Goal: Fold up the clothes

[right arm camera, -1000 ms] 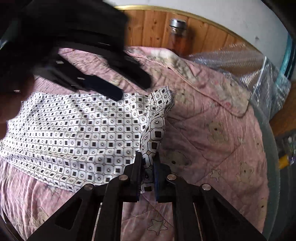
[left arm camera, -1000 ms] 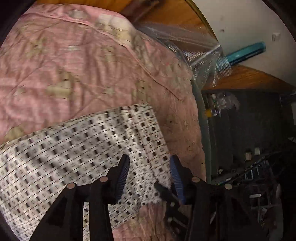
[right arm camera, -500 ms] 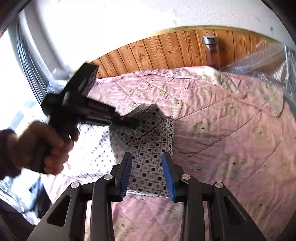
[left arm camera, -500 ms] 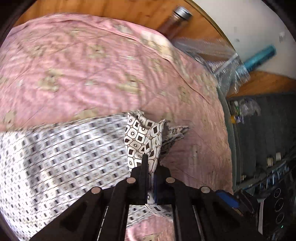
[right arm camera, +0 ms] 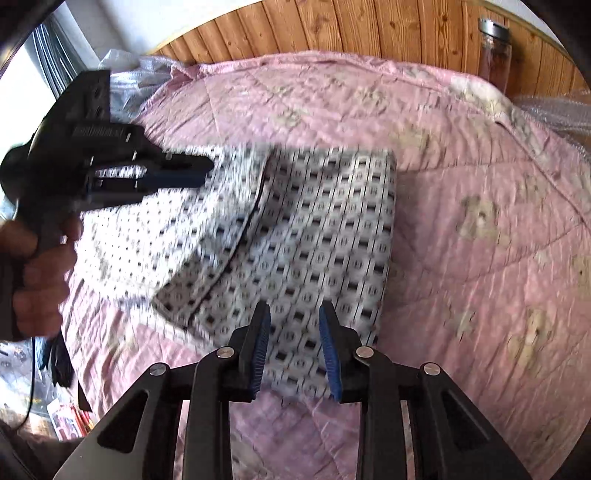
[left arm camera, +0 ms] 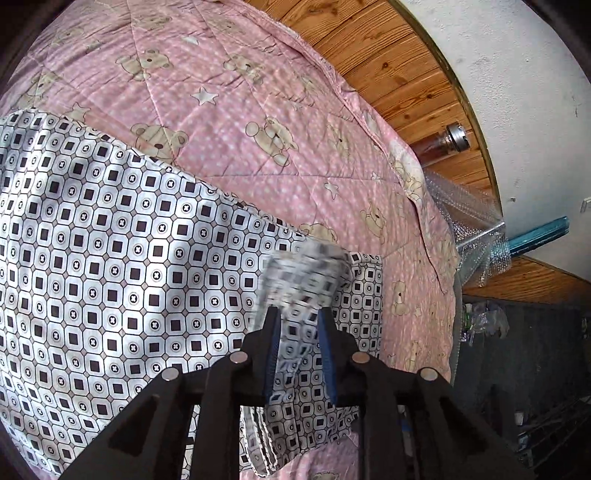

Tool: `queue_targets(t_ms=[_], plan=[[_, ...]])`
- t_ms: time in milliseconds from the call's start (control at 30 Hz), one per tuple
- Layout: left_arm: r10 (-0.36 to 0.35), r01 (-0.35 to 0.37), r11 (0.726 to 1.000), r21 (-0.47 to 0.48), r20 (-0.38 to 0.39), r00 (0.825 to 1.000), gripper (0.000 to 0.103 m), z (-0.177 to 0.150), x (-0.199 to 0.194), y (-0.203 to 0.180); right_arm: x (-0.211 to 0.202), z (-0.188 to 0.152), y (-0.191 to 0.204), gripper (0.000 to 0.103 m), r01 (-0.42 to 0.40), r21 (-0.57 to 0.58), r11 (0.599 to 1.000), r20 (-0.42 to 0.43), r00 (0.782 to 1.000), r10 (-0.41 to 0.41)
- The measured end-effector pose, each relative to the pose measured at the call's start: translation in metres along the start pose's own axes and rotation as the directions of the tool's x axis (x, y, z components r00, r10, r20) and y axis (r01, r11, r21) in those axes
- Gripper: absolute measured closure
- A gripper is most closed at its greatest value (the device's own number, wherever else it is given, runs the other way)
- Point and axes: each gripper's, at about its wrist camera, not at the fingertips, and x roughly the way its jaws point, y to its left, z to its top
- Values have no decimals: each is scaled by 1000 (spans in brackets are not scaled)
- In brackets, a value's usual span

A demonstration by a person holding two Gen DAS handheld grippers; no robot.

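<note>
**Patterned garment half-folded on pink quilt as both grippers part**

A black-and-white patterned garment (left arm camera: 110, 258) lies spread on a pink teddy-bear quilt (left arm camera: 240, 103), one flap doubled over the rest. Seen from the left wrist, the left gripper (left arm camera: 297, 350) stands part-open with a blurred bunch of the cloth between its blue pads (left arm camera: 272, 354); whether the pads touch the cloth cannot be told. The right wrist view alone shows that gripper from outside (right arm camera: 173, 175), gripped by a person's hand (right arm camera: 40, 273) and hovering over the garment's far-left part (right arm camera: 295, 229), its fingers looking close together from the side. There the folded flap's dark edge runs diagonally. The right gripper (right arm camera: 293, 347) is spread wide and empty above the garment's near edge. A bottle (right arm camera: 495, 48) stands against the wood panelling (right arm camera: 369, 26).

Half a second earlier the left gripper was clamped tight on a raised fold; it has since loosened. The right gripper, pinching cloth a second ago, has stayed apart since.
</note>
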Motion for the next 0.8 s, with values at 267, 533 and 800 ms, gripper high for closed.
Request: queue_targets(t_ms=[267, 533, 800], plan=[[121, -120, 993, 25, -89, 989, 75, -32, 29, 18, 64, 44, 6, 73, 3, -29, 1000, -91, 996, -6], [79, -53, 986, 157, -164, 983, 72, -42, 25, -14, -6, -61, -25, 74, -2, 197, 980, -60, 998, 14], [136, -84, 967, 239, -206, 969, 59, -34, 32, -46, -21, -75, -14, 56, 94, 219, 971, -50, 995, -85]])
